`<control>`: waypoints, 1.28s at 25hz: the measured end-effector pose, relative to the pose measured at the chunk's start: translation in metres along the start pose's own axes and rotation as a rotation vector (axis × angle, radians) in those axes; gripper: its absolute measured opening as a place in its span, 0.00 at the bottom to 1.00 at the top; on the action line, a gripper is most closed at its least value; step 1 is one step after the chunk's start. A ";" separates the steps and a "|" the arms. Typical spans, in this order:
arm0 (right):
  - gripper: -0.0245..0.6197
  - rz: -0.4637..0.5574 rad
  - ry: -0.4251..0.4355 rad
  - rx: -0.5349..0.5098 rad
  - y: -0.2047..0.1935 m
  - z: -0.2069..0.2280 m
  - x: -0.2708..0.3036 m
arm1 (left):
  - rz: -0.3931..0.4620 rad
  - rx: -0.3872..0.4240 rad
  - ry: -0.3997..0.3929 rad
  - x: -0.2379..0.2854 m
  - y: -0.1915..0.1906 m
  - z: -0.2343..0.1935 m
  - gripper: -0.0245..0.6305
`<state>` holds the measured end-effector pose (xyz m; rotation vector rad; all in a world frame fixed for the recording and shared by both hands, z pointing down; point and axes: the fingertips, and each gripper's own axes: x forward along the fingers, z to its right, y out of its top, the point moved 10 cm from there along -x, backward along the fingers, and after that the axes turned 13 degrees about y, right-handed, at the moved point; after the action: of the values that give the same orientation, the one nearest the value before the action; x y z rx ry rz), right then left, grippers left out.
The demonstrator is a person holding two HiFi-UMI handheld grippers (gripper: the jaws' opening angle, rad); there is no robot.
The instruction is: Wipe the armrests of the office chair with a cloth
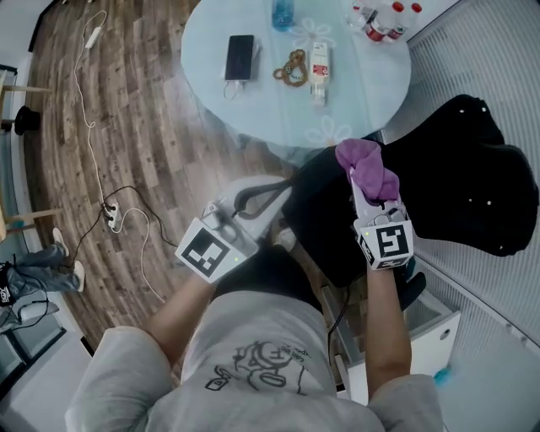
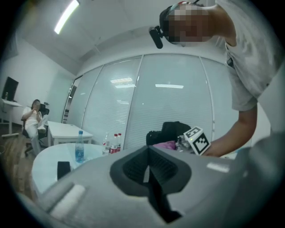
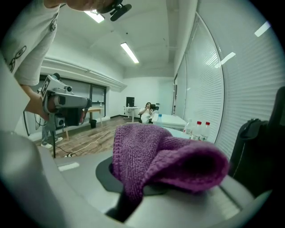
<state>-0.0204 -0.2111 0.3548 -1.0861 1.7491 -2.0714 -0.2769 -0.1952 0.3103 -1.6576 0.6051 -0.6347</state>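
The black office chair (image 1: 472, 181) stands at the right, its seat (image 1: 325, 215) in front of me; I cannot make out its armrests. My right gripper (image 1: 371, 190) is shut on a purple knitted cloth (image 1: 368, 167), held over the seat's right side. In the right gripper view the cloth (image 3: 164, 160) bulges out over the shut jaws and the chair (image 3: 262, 151) fills the right edge. To the seat's left, my left gripper (image 1: 277, 194) is shut and holds nothing. In the left gripper view its pads (image 2: 133, 168) meet, and the chair (image 2: 171, 130) shows beyond.
A round glass table (image 1: 253, 110) stands just beyond the chair with a phone (image 1: 240, 56), keys, a small bottle and water bottles (image 1: 380, 21) on it. Cables and a power strip (image 1: 112, 219) lie on the wooden floor at left. A white cabinet (image 1: 426, 333) is at lower right.
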 end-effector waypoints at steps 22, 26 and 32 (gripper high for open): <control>0.09 0.223 0.020 0.067 0.163 -0.132 -0.122 | 0.152 0.084 -0.030 -0.050 0.156 0.081 0.04; 0.09 0.231 0.053 0.038 0.171 -0.149 -0.135 | 0.150 0.064 -0.039 -0.064 0.163 0.104 0.04; 0.09 0.254 0.084 0.023 0.185 -0.170 -0.153 | 0.145 0.089 -0.046 -0.081 0.172 0.123 0.04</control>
<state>-0.0766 -0.0403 0.1214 -0.7354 1.7909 -1.9998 -0.2576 -0.0813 0.1154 -1.5266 0.6488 -0.5101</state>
